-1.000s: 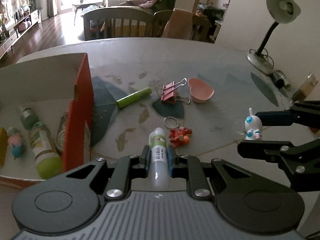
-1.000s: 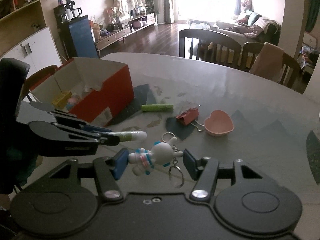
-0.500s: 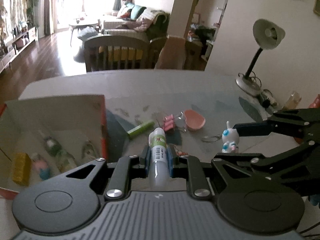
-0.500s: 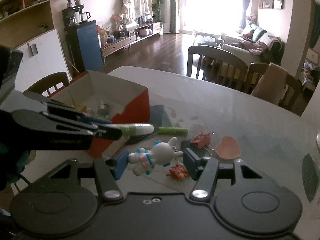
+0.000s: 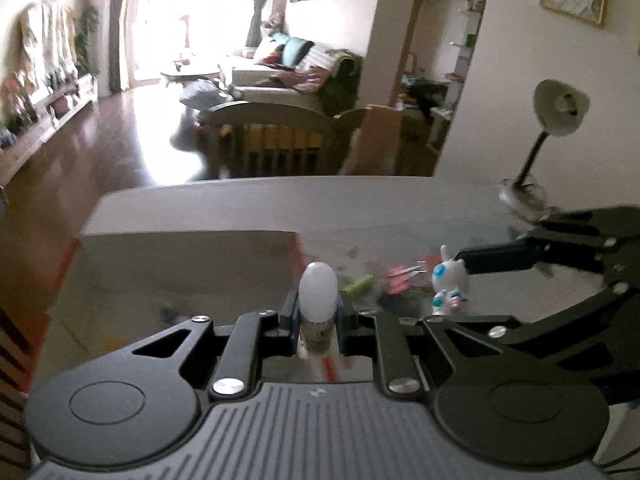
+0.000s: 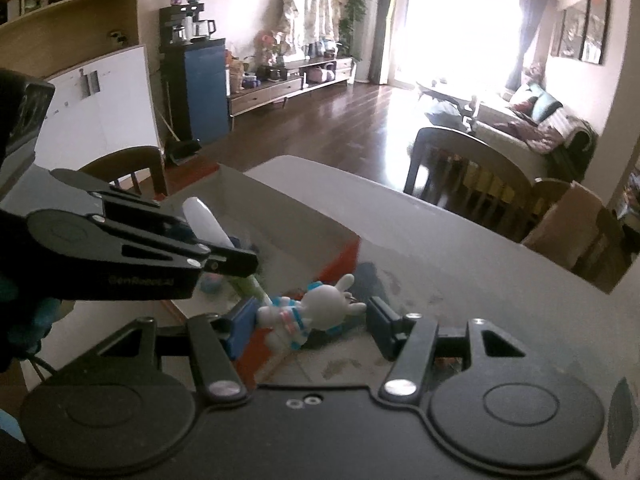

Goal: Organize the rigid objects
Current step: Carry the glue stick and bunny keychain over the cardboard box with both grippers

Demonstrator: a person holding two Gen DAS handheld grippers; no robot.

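Observation:
My left gripper is shut on a white glue tube with a green label, held tilted up above the open red cardboard box; the tube also shows in the right wrist view. My right gripper is shut on a white rabbit keychain figure with blue trim, held over the box's near right corner. The rabbit figure also shows in the left wrist view, right of the tube.
On the grey table beyond the box lie a green tube and pink binder clips, blurred. A desk lamp stands at the far right. Chairs stand along the far table edge.
Both grippers have risen and moved left over the red box, each keeping its object. The glue tube now tilts upward. The table items have dropped back in view.

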